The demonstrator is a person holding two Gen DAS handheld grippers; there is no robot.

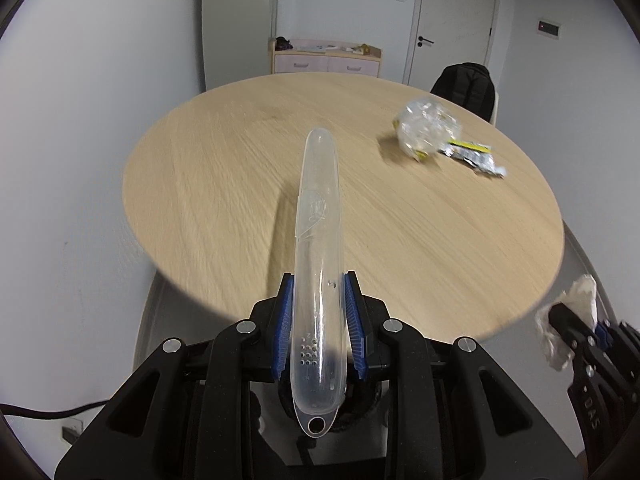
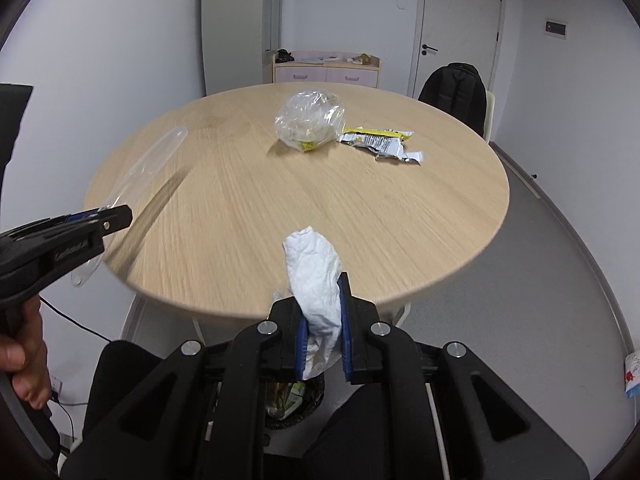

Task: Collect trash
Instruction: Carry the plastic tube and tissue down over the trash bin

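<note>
- The left gripper (image 1: 318, 320) is closed on a long clear plastic case (image 1: 319, 216); its blue pads press both sides of the case's near half, and the far end sticks out ahead of the fingers over the round wooden table (image 1: 224, 184).
- The right gripper (image 2: 325, 320) is closed on a crumpled white tissue (image 2: 316, 280), which stands up between the pads and pokes out above and below them.
- Both grippers hang at the near edge of the table, side by side; the left one shows at the left of the right wrist view, with the person's hand (image 2: 24, 356) on its handle.
- Directly below the right gripper, between its arms, a dark bin (image 2: 294, 400) with wrappers already inside is partly in view. Neither held piece has been dropped in yet.
- Still on the table, well ahead of both grippers: a crumpled clear plastic bag (image 2: 310, 120), and just to its right, touching or nearly so, a torn yellow-and-silver snack wrapper (image 2: 380, 142).
- My judgement: the task is roughly midway. Two pieces are picked up and seem close to disposal, some trash appears to be binned, and two pieces remain to collect.
- What the move seems to call for: bring each gripper over the bin and open it, then reach forward for the bag and wrapper.
</note>
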